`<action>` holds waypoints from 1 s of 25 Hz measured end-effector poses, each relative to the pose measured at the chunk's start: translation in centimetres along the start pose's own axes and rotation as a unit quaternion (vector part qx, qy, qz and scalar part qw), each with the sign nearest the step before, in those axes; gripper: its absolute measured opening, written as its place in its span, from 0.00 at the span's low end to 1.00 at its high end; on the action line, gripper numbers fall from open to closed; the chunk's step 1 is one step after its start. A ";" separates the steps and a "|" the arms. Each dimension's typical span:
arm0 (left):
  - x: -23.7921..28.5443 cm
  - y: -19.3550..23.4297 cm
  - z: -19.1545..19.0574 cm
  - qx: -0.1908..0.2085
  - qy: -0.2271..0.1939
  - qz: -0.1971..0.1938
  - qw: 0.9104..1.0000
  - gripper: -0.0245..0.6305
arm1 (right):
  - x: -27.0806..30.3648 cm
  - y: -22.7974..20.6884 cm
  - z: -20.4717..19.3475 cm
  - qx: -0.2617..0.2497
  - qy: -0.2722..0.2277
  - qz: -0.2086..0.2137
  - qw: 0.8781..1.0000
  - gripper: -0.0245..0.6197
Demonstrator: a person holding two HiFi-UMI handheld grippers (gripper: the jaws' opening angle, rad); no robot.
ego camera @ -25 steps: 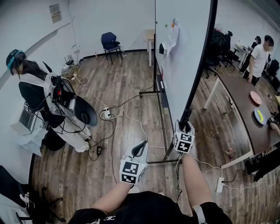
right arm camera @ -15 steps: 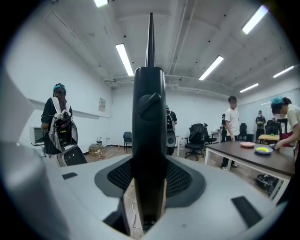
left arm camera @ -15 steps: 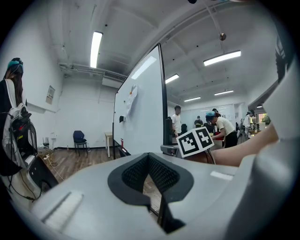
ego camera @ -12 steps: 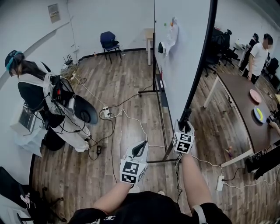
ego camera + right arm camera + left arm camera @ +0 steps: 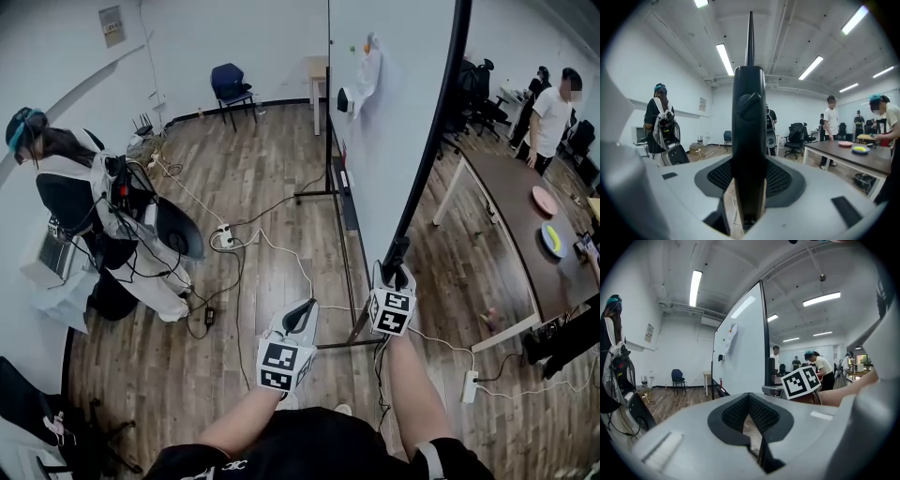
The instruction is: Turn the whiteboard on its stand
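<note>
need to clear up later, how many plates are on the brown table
2: a pink plate farther along the brown table, and a blue plate with something yellow on it, nearer. The table's near end is cut off, so more may be hidden.

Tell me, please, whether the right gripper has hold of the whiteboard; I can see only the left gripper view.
Observer: Yes. The right gripper is closed on the black edge of the whiteboard.
Operator: Thank you. Is anything lying on the floor near the stand?
Observer: A white power strip lies to the right of the stand's foot, with a white cable running from it toward that foot.
Operator: And on the left side?
Observer: A second power strip lies there among loose cables.
</note>
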State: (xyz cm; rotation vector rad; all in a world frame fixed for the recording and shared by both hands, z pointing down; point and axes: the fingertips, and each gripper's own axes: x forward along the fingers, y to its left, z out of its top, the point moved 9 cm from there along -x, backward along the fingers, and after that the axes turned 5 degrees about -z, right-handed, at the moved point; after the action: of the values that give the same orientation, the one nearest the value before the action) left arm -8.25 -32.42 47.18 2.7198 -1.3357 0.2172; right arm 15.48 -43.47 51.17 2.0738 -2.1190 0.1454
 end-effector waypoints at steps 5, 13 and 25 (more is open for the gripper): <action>0.1 -0.9 -0.3 -0.002 0.004 -0.008 1.000 0.05 | -2.3 -1.1 -0.5 0.000 0.001 -0.001 1.000 0.34; 0.9 -3.1 -0.8 -0.006 0.008 -0.029 1.000 0.05 | -6.1 -2.9 -1.4 -0.001 0.000 -0.001 1.000 0.34; 1.5 -9.2 -1.5 -0.018 0.008 -0.047 0.999 0.05 | -12.4 -5.2 -2.3 -0.001 0.005 0.002 1.000 0.34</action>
State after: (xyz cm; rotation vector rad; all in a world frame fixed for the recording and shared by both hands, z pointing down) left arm -0.15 -27.79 48.60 2.7369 -1.1914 0.2054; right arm 21.00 -31.02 50.84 2.0640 -2.1161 0.1528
